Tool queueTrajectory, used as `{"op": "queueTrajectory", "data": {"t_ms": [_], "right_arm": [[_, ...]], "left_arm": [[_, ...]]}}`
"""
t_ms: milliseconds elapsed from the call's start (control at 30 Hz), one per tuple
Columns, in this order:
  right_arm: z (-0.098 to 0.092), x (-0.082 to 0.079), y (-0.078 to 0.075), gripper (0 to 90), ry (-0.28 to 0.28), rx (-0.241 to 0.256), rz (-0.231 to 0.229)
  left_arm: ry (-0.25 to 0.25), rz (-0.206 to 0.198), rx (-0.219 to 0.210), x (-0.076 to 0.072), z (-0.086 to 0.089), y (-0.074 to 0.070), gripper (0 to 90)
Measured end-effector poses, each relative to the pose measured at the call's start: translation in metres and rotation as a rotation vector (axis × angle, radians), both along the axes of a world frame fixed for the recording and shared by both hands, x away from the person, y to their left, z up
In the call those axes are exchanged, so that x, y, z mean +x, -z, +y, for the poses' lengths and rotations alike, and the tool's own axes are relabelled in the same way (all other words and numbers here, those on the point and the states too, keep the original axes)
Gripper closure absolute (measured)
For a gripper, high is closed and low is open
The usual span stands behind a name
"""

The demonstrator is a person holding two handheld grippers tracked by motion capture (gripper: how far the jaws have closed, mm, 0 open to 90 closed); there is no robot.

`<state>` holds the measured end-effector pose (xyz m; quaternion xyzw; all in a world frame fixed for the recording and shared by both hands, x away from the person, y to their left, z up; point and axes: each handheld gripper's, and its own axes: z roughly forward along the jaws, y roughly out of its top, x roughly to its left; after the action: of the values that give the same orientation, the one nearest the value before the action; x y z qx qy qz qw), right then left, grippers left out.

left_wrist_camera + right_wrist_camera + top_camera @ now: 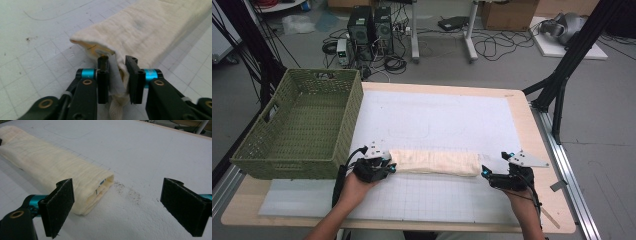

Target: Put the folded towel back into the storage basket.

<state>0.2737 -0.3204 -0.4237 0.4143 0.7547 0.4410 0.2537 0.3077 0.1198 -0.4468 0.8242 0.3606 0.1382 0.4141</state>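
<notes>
A cream cloth (434, 162) lies folded into a long narrow strip across the white grid mat (437, 120). My left gripper (388, 167) is at the strip's left end, shut on a corner of the cloth (140, 27); its jaws (117, 77) pinch the folded layers. My right gripper (484, 173) sits just past the strip's right end with its jaws wide open. In the right gripper view the cloth (52, 167) ends by the left pad (61, 205), and nothing lies between the pads.
A green woven basket (299, 125) stands empty at the table's left side, close behind my left hand. The wooden table edge (532, 125) runs along the right. Computers and cables lie on the floor beyond the table.
</notes>
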Motion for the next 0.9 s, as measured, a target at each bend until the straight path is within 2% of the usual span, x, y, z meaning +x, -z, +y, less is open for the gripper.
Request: {"op": "queueTrajectory", "data": {"t_ms": [133,267,500,600,633,667,700,767,900], "right_arm": [[0.001,0.000,0.000,11.3,-0.001,0.002,0.001],[0.004,0.001,0.001,11.3,-0.004,-0.009,0.007],[0.011,0.005,0.004,11.4,0.005,-0.012,0.014],[0.016,0.008,0.006,11.6,0.002,0.017,0.051],[0.019,0.009,0.008,12.7,-0.008,0.010,0.064],[0.022,0.010,0.010,19.1,-0.027,0.001,0.092],[0.024,0.011,0.011,23.0,-0.037,-0.010,0.100],[0.029,0.011,0.012,25.6,-0.049,-0.032,0.102],[0.032,0.012,0.013,34.4,-0.053,-0.033,0.113]], "left_arm": [[-0.004,0.003,-0.016,0.000,0.001,-0.001,81.8],[-0.001,0.007,-0.066,0.000,0.003,-0.003,81.8],[-0.004,-0.005,-0.108,0.001,0.007,-0.006,81.3],[-0.005,-0.005,-0.113,0.001,0.008,-0.006,81.1],[-0.005,-0.006,-0.114,0.001,0.008,-0.006,81.1],[-0.005,-0.006,-0.115,0.001,0.008,-0.006,81.1],[-0.005,-0.005,-0.114,0.001,0.008,-0.006,81.1],[-0.004,-0.005,-0.112,0.001,0.008,-0.006,81.1],[-0.007,-0.004,-0.116,0.001,0.009,-0.006,81.1]]}}
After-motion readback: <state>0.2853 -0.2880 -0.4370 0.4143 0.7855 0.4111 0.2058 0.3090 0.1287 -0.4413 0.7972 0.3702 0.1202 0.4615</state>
